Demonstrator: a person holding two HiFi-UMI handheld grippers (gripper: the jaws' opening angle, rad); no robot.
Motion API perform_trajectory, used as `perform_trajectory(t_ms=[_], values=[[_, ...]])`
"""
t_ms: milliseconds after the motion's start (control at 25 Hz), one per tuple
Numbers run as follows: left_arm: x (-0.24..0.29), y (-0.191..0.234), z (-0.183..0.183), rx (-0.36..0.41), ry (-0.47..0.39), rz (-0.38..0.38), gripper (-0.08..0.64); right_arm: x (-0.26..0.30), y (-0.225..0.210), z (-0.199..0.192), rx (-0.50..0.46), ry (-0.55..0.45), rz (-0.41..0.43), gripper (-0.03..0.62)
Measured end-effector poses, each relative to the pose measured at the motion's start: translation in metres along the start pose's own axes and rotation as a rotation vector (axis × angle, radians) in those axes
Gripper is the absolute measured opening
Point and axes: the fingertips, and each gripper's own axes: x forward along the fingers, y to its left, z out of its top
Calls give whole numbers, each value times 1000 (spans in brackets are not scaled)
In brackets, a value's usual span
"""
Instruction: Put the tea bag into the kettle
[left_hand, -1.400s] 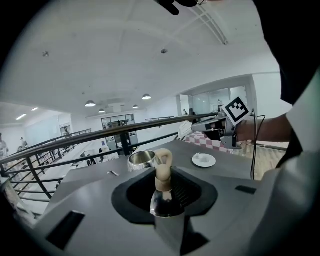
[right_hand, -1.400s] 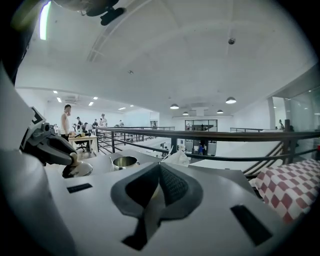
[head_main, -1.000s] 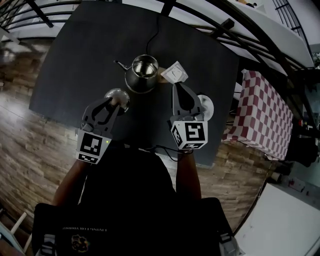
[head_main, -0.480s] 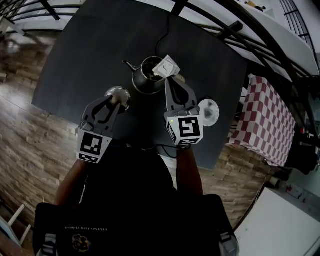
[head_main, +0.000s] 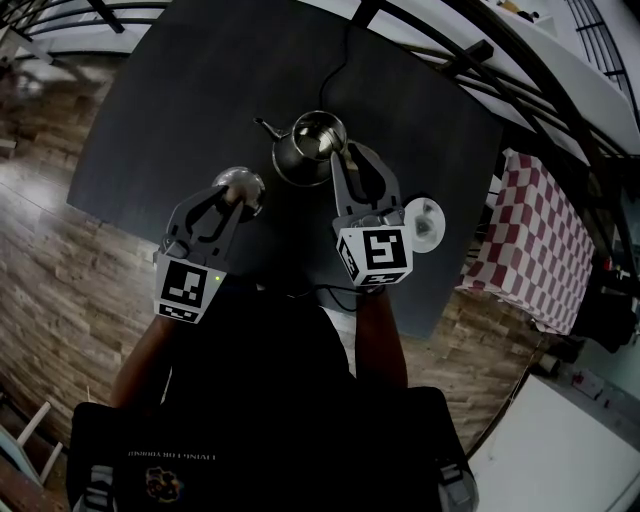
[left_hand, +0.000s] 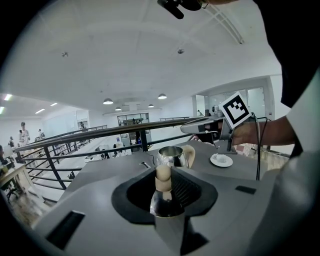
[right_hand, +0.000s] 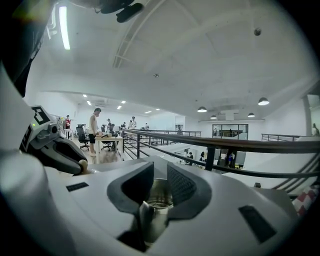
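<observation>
Head view — kettle (head_main: 300, 155) below hand-held gripper (head_main: 351, 156)

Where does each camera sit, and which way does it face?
Head view: on the person's head, facing steeply down at the table; left gripper, right gripper and arms show.
Left gripper view: rides that gripper, looking along jaws shut on the lid; the right forearm shows.
Right gripper view: rides that gripper, looking along open jaws at the kettle.
Shared: all see the kettle.

kettle (head_main: 297, 160) rim part-hid by R gripper (head_main: 348, 152) | lid (head_main: 246, 180) part-hid by L gripper (head_main: 233, 195) jaws
</observation>
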Motion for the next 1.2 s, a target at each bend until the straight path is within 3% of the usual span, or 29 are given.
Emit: perform_trajectory(t_ms=[720, 800, 1200], values=[[0, -4, 21, 29, -48, -10, 101, -47, -5, -6, 16, -17, -77, 56], [0, -6, 25, 34, -55, -15, 101, -52, -4, -6, 7, -14, -71, 18], [9, -23, 42, 62, -85, -49, 101, -81, 1, -14, 4, -8, -56, 15]])
